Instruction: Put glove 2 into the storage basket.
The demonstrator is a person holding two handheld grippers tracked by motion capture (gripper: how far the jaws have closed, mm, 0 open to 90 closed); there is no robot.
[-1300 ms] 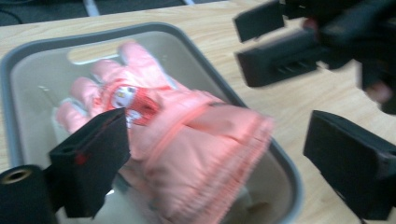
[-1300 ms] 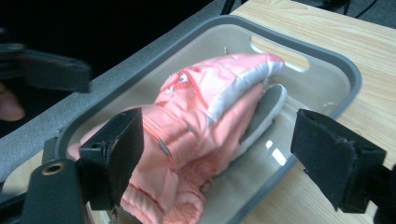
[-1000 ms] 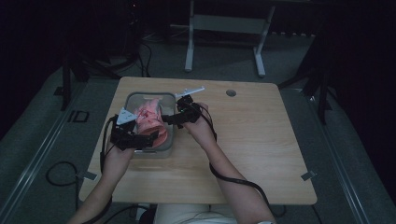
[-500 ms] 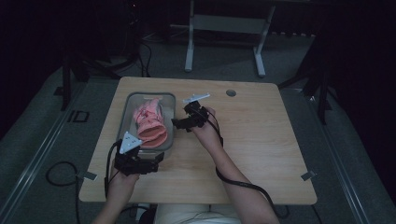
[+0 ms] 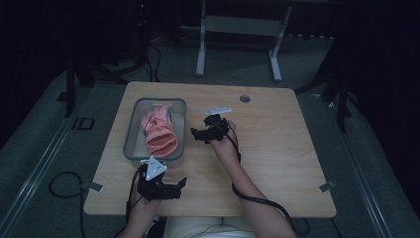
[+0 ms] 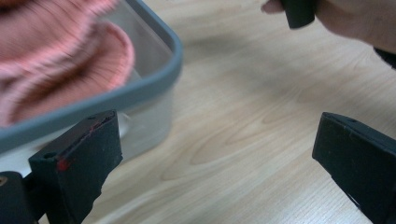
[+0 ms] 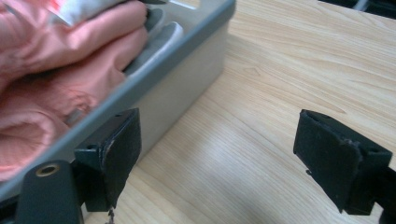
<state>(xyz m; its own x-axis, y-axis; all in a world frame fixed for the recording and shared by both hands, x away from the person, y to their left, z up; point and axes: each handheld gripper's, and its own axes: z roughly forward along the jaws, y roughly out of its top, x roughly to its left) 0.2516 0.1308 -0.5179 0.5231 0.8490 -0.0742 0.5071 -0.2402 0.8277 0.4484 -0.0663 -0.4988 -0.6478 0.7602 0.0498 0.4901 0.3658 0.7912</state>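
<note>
text: "ID" | on: floor (image 5: 81,124) left of table (image 5: 277,163)

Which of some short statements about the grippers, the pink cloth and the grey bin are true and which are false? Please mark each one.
1. The pink garment lies inside the grey bin. True.
2. The left gripper is shut on the garment. False: its jaws stand wide apart over bare wood, holding nothing.
3. The right gripper is open and empty, beside the bin's right wall. True.
4. The bin stands on the right half of the table. False: it stands on the left half.
5. Both grippers are outside the bin. True.
6. The bin has a lid on it. False: it is open at the top, and the garment shows from above.
</note>
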